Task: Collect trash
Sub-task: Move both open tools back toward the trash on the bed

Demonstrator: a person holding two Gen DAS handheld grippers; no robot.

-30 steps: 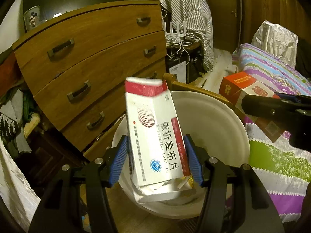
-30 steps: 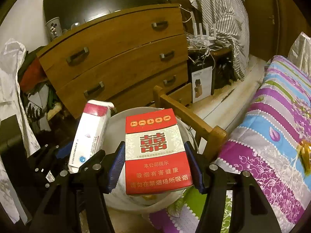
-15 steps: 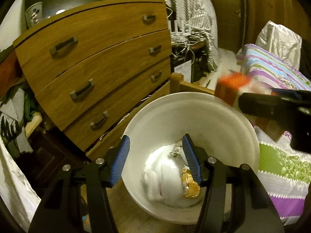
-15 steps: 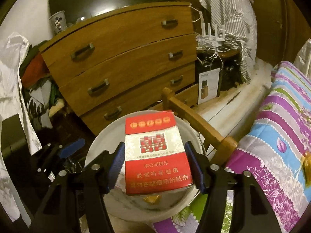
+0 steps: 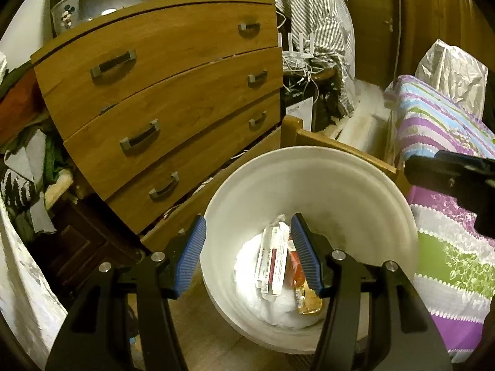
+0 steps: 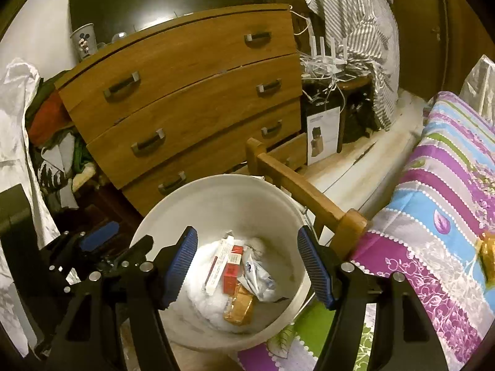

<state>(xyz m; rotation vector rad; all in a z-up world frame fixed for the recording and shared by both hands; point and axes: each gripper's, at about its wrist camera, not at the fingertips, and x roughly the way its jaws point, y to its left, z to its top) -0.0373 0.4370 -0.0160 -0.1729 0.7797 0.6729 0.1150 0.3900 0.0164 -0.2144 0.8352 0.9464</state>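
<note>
A white bucket [image 5: 346, 185] [image 6: 198, 198] stands on the floor between the dresser and the bed. Inside lie a white medicine box [image 5: 272, 262] [image 6: 218, 262], a red cigarette box [image 6: 232, 269] [image 5: 295, 266], a crumpled white wrapper [image 6: 256, 278], a brown packet [image 6: 239, 307] [image 5: 309, 300] and white tissue [image 5: 247, 266]. My left gripper [image 5: 247, 253] is open and empty above the bucket; it also shows at the left of the right wrist view [image 6: 99, 238]. My right gripper [image 6: 247, 266] is open and empty over the bucket; its body shows in the left wrist view [image 5: 454, 179].
A wooden dresser [image 5: 161, 99] [image 6: 185, 99] stands behind the bucket. A wooden bed frame [image 6: 303, 198] and a striped quilt [image 6: 439, 191] [image 5: 445, 154] lie to the right. Clothes are piled at the left [image 5: 24, 142]. Cables and a router [image 6: 328, 58] sit beside the dresser.
My left gripper opened and the white medicine box fell into the bucket. Then my right gripper opened and the red cigarette box dropped in beside it.
</note>
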